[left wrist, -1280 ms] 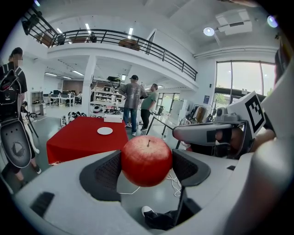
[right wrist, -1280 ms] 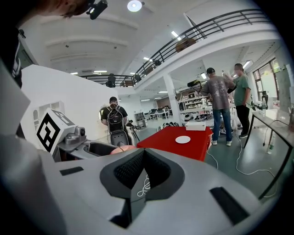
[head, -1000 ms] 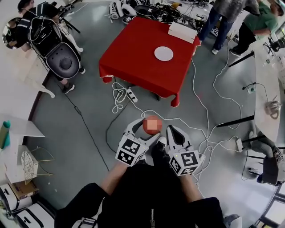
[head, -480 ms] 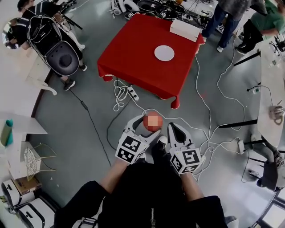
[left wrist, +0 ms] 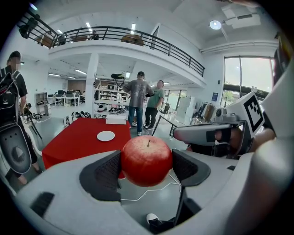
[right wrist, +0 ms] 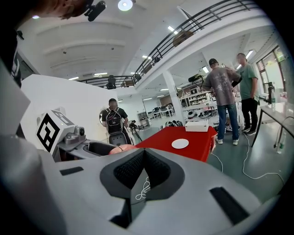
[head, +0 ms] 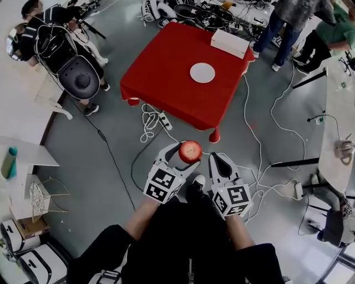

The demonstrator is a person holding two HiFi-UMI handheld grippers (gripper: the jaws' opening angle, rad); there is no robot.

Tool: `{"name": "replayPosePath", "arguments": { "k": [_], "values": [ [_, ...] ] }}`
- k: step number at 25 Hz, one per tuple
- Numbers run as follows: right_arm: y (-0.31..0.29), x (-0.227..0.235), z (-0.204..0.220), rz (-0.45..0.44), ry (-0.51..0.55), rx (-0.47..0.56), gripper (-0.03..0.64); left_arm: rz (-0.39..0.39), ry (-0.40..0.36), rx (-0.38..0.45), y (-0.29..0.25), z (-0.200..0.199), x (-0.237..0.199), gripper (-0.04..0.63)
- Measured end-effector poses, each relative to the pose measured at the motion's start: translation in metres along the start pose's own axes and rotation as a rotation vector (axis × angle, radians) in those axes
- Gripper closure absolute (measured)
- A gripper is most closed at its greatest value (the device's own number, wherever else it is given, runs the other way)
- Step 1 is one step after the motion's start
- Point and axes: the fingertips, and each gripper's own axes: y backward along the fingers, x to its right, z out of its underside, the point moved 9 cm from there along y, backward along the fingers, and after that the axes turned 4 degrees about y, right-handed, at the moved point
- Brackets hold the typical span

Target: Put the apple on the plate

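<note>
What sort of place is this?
Probably a robotics lab or workshop hall: cables trail over the floor, gear lies piled behind the red-clothed table, and a railed mezzanine runs overhead.

The left gripper [head: 181, 161] and right gripper [head: 220, 164] have smooth white shells, with black ribbed pads lining the fingers [left wrist: 104, 170]. Each carries a cube [head: 163, 186] of black-and-white square markers. The person wears a black zipped top [head: 186, 244] with black sleeves [head: 100, 249].

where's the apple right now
The apple is centre of the head view, gripped by the left gripper above the floor, short of the red table that holds the plate.
</note>
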Motion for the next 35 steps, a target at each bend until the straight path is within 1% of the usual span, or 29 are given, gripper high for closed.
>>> {"name": "replayPosePath", "arguments": {
  "k": [10, 18, 25, 31, 35],
  "values": [
    [0.004, 0.037, -0.008, -0.023, 0.010, 0.004, 0.609, -0.024, -0.003, 0.004, -0.030, -0.017, 0.015, 0.244],
    [0.006, 0.054, -0.008, -0.035, -0.003, 0.014, 0.609, -0.054, -0.004, 0.005, -0.038, -0.022, 0.020, 0.244],
    [-0.006, 0.053, -0.010, -0.042, 0.002, 0.014, 0.609, -0.066, 0.010, 0.015, -0.039, -0.022, 0.007, 0.244],
    [-0.017, 0.058, -0.019, -0.023, 0.022, 0.023, 0.609, -0.048, 0.008, 0.030, -0.048, -0.025, -0.004, 0.244],
    [-0.025, 0.064, -0.022, -0.015, 0.028, 0.011, 0.609, -0.034, 0.017, 0.029, -0.060, -0.029, -0.012, 0.244]
  ]
}}
